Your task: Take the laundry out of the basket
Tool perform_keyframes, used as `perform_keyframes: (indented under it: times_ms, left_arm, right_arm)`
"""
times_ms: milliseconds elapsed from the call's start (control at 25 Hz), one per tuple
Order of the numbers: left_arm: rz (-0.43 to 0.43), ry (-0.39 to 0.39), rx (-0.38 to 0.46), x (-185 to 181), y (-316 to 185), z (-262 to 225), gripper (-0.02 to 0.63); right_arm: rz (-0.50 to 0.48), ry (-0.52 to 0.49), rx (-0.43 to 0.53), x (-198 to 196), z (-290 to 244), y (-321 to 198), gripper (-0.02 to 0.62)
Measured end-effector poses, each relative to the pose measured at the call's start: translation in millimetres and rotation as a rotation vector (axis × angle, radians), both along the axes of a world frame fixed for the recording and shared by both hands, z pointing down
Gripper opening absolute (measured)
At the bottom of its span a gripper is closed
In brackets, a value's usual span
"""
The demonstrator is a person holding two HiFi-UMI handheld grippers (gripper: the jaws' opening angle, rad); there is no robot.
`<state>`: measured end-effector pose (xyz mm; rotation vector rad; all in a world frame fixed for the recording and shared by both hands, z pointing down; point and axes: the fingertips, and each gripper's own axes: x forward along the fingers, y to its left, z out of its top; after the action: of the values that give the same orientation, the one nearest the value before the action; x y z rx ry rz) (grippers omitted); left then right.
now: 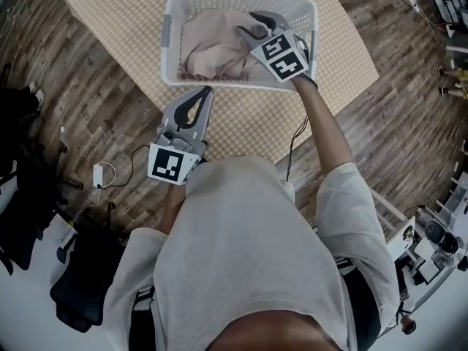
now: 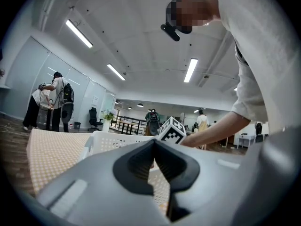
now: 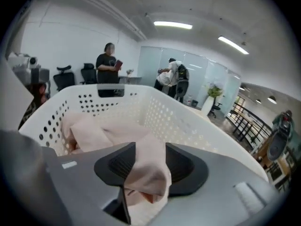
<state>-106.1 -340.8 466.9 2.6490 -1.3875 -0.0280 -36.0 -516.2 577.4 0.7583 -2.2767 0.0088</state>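
1. Inside the white basket (image 1: pixel 170 50) on the checked table (image 1: pixel 110 6): right gripper (image 1: pixel 247 22), tilted down toward the heap, its marker cube (image 1: pixel 281 55) facing up near the basket's right wall.
2. Jaws parted only a modest way, with a fold of the pink laundry (image 3: pixel 146 173) bunched in the gap and brushing both pads (image 3: pixel 115 166); no hard squeeze to be seen.
3. Outside the basket, over the near part of the table: left gripper (image 1: pixel 205 92), held level and pointing at the basket's near wall, close to it but not touching.
4. Jaws of that one closed tip to tip, with nothing between them.
5. Laundry heaped on the basket floor, mostly in the left half and reaching across to the right gripper; none of it on the table.
6. Counted:
   - two grippers, one in each hand;
   - two marker cubes, one on each gripper;
   - one basket;
   - one table;
   - one heap of pink cloth, with the number of separate pieces in it impossible to tell.
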Motion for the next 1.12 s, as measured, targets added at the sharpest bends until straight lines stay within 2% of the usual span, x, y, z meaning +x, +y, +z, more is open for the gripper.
perform_keyframes:
  times_ms: [80,200,320,480,680,920,1120]
  left_arm:
    - [-0.002,0.003,0.002,0,0,0,0.011]
    - [0.009,-0.014,-0.014,1,1,1,0.011]
    - [0.01,-0.022,-0.033,-2,2,3,0.011]
    - [0.006,-0.019,-0.027,-3,2,2,0.011]
    - [-0.005,-0.017,-0.034,-8,4,4,0.011]
    - [-0.022,-0.025,-0.051,-15,2,8,0.011]
    - [-0.049,-0.022,-0.051,-24,-1,11,0.011]
  right_arm:
    - [-0.111,0.124,0.005,-7,15,9,0.254]
    - [-0.252,0.297,-0.021,-7,38,18,0.405]
    - [-0.277,0.297,-0.133,-7,49,15,0.485]
    - [-0.311,0.32,-0.281,-7,68,15,0.512]
    - [-0.24,0.288,-0.483,-6,93,16,0.54]
    - [-0.195,0.289,-0.614,0,135,24,0.549]
    - [-0.17,0.222,-0.692,-4,157,30,0.549]
